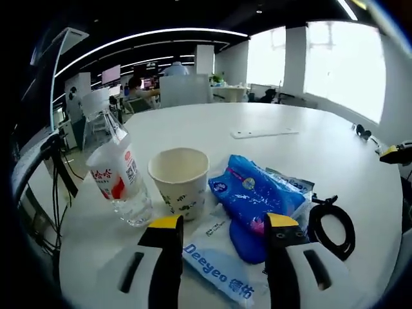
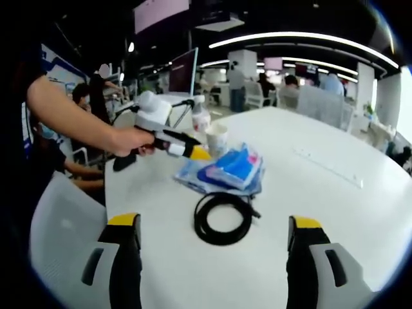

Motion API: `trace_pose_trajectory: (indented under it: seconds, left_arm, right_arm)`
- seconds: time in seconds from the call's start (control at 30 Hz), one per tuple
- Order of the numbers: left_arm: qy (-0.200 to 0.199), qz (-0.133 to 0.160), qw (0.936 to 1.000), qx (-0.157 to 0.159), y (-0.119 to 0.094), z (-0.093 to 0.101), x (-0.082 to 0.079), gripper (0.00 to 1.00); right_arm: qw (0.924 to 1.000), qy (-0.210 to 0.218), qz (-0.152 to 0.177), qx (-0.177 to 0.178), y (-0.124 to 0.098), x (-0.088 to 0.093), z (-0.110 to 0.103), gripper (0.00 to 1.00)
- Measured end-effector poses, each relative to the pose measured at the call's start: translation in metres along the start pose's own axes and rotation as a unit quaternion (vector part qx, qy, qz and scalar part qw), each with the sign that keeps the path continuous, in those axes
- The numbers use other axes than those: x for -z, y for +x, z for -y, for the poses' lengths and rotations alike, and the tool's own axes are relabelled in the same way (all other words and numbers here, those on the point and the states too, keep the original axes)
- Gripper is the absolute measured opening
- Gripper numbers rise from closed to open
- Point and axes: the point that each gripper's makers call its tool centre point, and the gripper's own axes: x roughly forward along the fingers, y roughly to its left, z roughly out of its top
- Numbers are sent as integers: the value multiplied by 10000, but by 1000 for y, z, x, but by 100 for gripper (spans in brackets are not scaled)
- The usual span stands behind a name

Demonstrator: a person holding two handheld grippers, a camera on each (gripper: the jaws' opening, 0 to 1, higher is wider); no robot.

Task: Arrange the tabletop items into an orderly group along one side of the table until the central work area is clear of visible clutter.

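Round white table (image 1: 335,161), office behind. Items already sit bunched near one edge: water bottle (image 1: 119,177), paper cup (image 1: 180,180), blue tissue pack (image 1: 257,193) lying on a white "Deeyeo" wipes pack (image 1: 215,261), and a coiled black cable (image 1: 331,222) just beside them. A flat white strip (image 1: 264,133) lies apart, out toward the middle. Left gripper (image 1: 222,225) hovers low over the packs, jaws released and spread, nothing between them; the blue pack's near end and the wipes pack lie in the gap between the yellow tips, cup just beyond the left-hand jaw. In the right gripper view the left gripper (image 2: 193,153) is held by a person's hand (image 2: 132,140), nose at the pile's edge. Right gripper (image 2: 215,222) is wide open and empty, set back from the cable (image 2: 224,217), which lies between the line of its jaws but well ahead of the tips. Judgement: the step in hand looks like nudging or lifting the packs closer to cup and bottle. Best done low and slow, closing on the packs' edge (soft wrap, likely to slide), keeping clear of the cup, which would tip easily. Cable probably needs gathering next.
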Motion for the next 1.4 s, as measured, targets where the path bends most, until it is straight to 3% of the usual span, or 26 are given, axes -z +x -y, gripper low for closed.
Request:
trace_pose_trajectory:
  seconds: [0.77, 1.0, 1.4]
  left_arm:
    - [206, -15, 9992, 345, -13, 29, -8, 45]
    - [259, -14, 9990, 366, -12, 33, -10, 44]
    - [365, -112, 9975, 599, -4, 56, -7, 43]
  right_arm:
    - [9998, -140, 112, 62, -21, -7, 0, 92]
    - [9998, -155, 123, 92, -27, -4, 1, 92]
    - [9997, -86, 126, 177, -39, 4, 4, 92]
